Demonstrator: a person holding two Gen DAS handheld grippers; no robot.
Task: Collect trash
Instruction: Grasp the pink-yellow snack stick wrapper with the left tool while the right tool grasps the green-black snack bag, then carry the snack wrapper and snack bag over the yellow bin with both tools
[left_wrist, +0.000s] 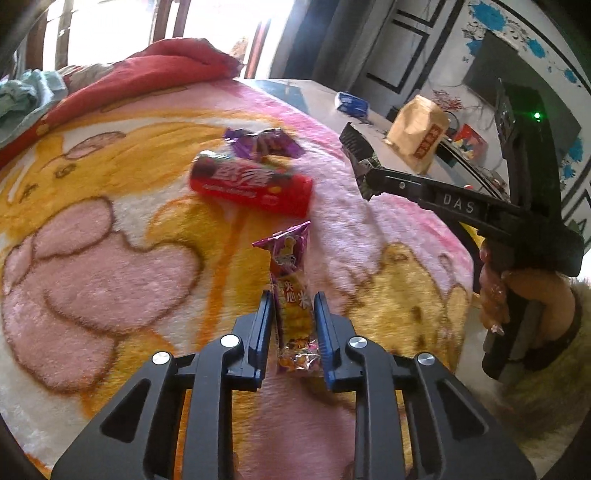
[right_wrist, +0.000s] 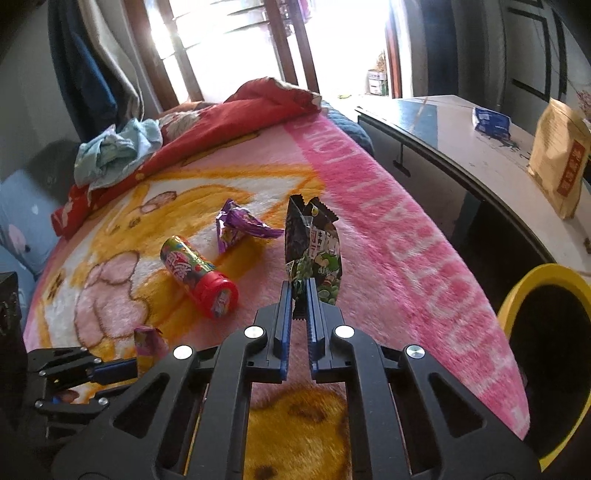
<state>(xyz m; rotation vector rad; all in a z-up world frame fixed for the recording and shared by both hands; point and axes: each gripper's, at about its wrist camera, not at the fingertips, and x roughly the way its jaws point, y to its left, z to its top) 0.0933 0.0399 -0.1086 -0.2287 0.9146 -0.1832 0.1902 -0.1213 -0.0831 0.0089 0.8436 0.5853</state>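
My left gripper (left_wrist: 291, 299) is shut on a long purple and yellow snack wrapper (left_wrist: 291, 273), held above the bed blanket (left_wrist: 110, 221). My right gripper (right_wrist: 298, 286) is shut on a dark green snack packet (right_wrist: 314, 243), which stands up from its fingers. The right gripper also shows in the left wrist view (left_wrist: 356, 147), raised at the right. A red candy tube (left_wrist: 251, 184) (right_wrist: 199, 277) and a crumpled purple wrapper (left_wrist: 262, 144) (right_wrist: 240, 225) lie on the blanket beyond both grippers. The left gripper's fingers (right_wrist: 114, 369) show at the lower left of the right wrist view.
A yellow-rimmed bin (right_wrist: 546, 332) stands on the floor right of the bed. A desk (right_wrist: 443, 125) beside the bed carries a brown paper bag (right_wrist: 561, 162) and a blue packet (right_wrist: 491, 122). A red quilt (right_wrist: 221, 125) and pale cloth (right_wrist: 114, 151) lie at the bed's far end.
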